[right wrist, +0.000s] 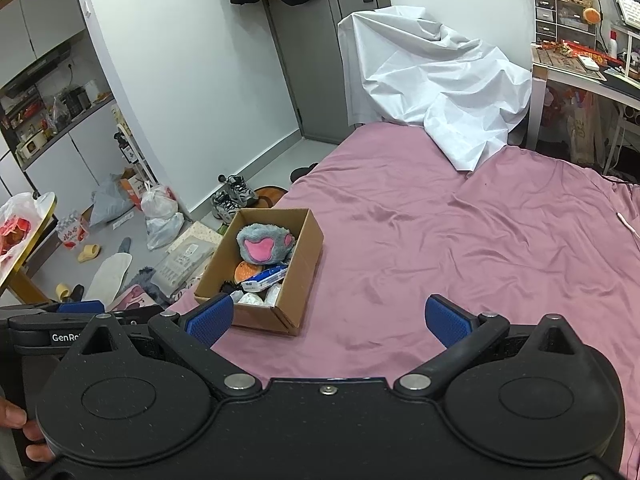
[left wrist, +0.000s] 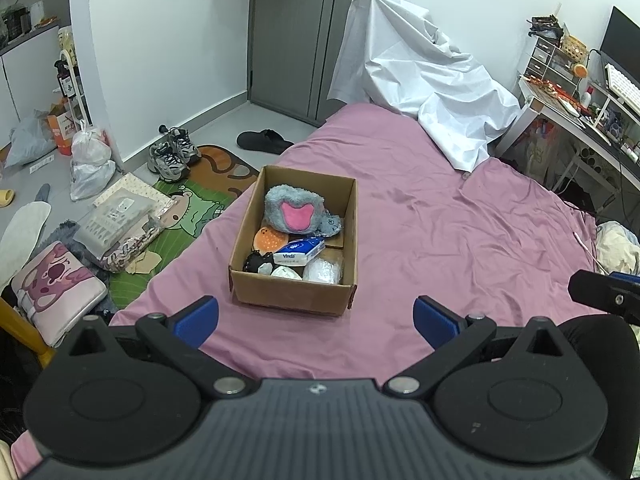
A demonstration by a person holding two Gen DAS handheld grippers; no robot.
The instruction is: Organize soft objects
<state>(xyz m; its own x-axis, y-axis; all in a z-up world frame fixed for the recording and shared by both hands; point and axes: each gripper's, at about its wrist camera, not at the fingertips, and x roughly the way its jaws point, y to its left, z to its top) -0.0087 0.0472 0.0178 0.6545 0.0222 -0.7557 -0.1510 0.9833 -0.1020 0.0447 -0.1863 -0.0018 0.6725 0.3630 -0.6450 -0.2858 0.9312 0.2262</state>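
Observation:
A cardboard box (left wrist: pixel 256 280) stands on the pink bed sheet (left wrist: pixel 440 240). In it lie a grey plush paw with a pink pad (left wrist: pixel 294 210), an orange soft toy (left wrist: pixel 270 240), a blue tissue pack (left wrist: pixel 300 254), a black toy (left wrist: pixel 256 262) and white soft items (left wrist: pixel 322 270). My left gripper (left wrist: pixel 316 322) is open and empty, just short of the box's near wall. My right gripper (right wrist: pixel 328 322) is open and empty, to the right of the box (right wrist: pixel 296 264); the paw (right wrist: pixel 262 244) shows inside. The right gripper's tip shows in the left wrist view (left wrist: pixel 600 296).
A white sheet (left wrist: pixel 424 88) drapes over something at the bed's far end. A desk with clutter (left wrist: pixel 580 104) stands at the right. The floor at the left holds sneakers (left wrist: pixel 172 152), plastic bags (left wrist: pixel 90 160), a green mat (left wrist: pixel 188 208) and cushions (left wrist: pixel 56 284).

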